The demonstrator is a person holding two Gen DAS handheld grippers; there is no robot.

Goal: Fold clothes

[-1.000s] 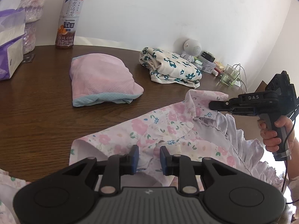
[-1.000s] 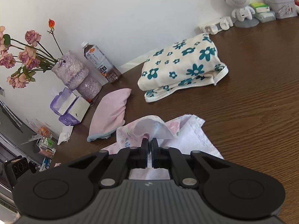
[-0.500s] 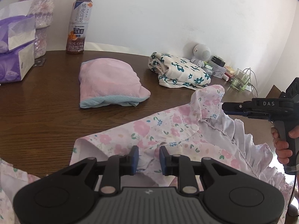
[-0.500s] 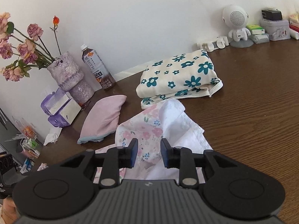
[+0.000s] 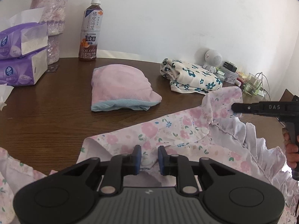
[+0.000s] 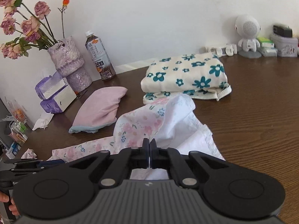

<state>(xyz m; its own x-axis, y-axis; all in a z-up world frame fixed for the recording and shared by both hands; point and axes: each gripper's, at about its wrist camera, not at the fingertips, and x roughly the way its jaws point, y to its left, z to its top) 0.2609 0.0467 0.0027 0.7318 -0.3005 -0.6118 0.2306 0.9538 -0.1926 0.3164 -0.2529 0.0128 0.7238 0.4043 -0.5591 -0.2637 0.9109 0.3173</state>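
A pink floral garment (image 5: 168,130) with a white ruffled edge lies crumpled on the brown table (image 5: 46,121), near the front. My left gripper (image 5: 149,156) has a bunched fold of it between its blue pads, and its jaws are closing on that fold. At the right, a hand holds my right gripper (image 5: 233,109), which pinches a raised corner of the garment. In the right wrist view the right gripper (image 6: 149,145) is shut, with the floral garment (image 6: 134,123) and its white lining standing up just ahead of the tips.
A folded pink cloth (image 5: 121,89) and a folded cream cloth with teal flowers (image 5: 192,76) lie further back. A tea bottle (image 5: 90,33), tissue packs (image 5: 22,56) and a vase (image 5: 52,28) stand at the back left. A white figurine (image 5: 213,57) and small items crowd the back right.
The right gripper let go of the garment, opened, then shut again on its raised corner, a little further right. The left gripper kept the fold and tilted upward, its gap slightly narrower.
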